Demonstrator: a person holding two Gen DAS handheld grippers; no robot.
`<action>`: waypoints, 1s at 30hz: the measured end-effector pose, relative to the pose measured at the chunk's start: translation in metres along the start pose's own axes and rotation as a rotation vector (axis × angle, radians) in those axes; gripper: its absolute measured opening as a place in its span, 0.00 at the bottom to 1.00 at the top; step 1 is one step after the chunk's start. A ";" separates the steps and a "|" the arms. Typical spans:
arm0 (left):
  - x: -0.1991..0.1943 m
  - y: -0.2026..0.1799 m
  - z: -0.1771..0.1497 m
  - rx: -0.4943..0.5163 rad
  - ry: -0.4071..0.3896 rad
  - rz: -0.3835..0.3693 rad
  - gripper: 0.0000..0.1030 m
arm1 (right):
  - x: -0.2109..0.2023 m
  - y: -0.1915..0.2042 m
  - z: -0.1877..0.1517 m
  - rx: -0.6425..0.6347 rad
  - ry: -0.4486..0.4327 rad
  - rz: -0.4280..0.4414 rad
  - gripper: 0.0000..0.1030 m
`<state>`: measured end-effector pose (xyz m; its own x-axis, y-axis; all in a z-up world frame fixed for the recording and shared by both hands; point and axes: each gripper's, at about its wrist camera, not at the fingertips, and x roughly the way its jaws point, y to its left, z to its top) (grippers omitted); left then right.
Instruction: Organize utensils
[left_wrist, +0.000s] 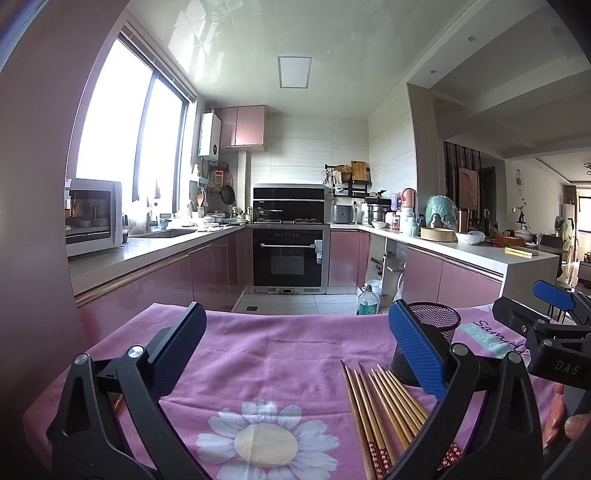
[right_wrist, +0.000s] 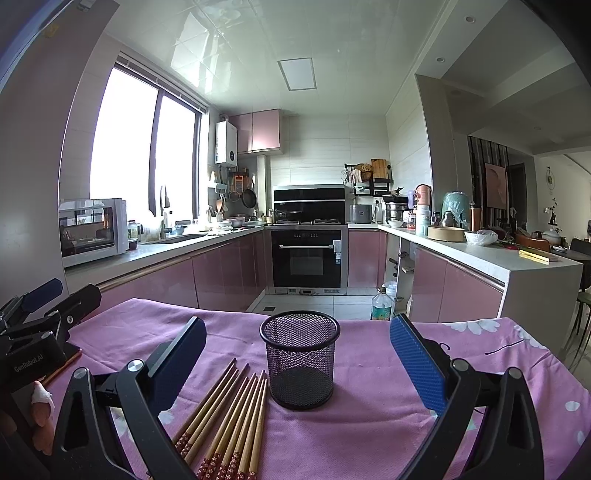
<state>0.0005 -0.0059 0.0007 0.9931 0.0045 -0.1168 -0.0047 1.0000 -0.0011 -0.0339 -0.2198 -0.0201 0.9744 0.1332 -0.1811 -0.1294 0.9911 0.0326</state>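
Note:
Several wooden chopsticks (left_wrist: 384, 406) with red patterned ends lie side by side on the pink daisy tablecloth (left_wrist: 258, 350). A black mesh cup (right_wrist: 299, 365) stands upright and empty just right of the chopsticks (right_wrist: 229, 417). In the left wrist view the cup (left_wrist: 439, 325) is half hidden behind my finger. My left gripper (left_wrist: 297, 314) hovers open over bare cloth, left of the chopsticks. My right gripper (right_wrist: 298, 325) is open, with the cup centred ahead of its jaws. Each gripper shows at the other view's edge: the right (left_wrist: 521, 295), the left (right_wrist: 68, 291).
The table's far edge (right_wrist: 236, 314) drops to a tiled kitchen floor, where a plastic bottle (right_wrist: 382, 304) stands. Pink cabinets, an oven (right_wrist: 306, 258) and cluttered counters lie beyond. A person's fingers (right_wrist: 40, 406) hold the left gripper's handle.

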 end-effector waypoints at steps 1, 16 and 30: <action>0.000 0.000 0.000 0.001 0.001 -0.001 0.94 | 0.000 0.000 0.001 0.000 0.001 0.000 0.93; 0.000 -0.001 0.001 0.000 0.003 -0.001 0.94 | 0.000 -0.001 0.002 0.004 -0.003 -0.005 0.93; 0.001 -0.002 -0.001 0.001 0.011 -0.006 0.94 | 0.003 -0.001 0.001 0.005 0.002 -0.002 0.93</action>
<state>0.0011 -0.0078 -0.0006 0.9918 -0.0014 -0.1276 0.0013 1.0000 -0.0009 -0.0311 -0.2206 -0.0199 0.9744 0.1308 -0.1826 -0.1261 0.9913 0.0371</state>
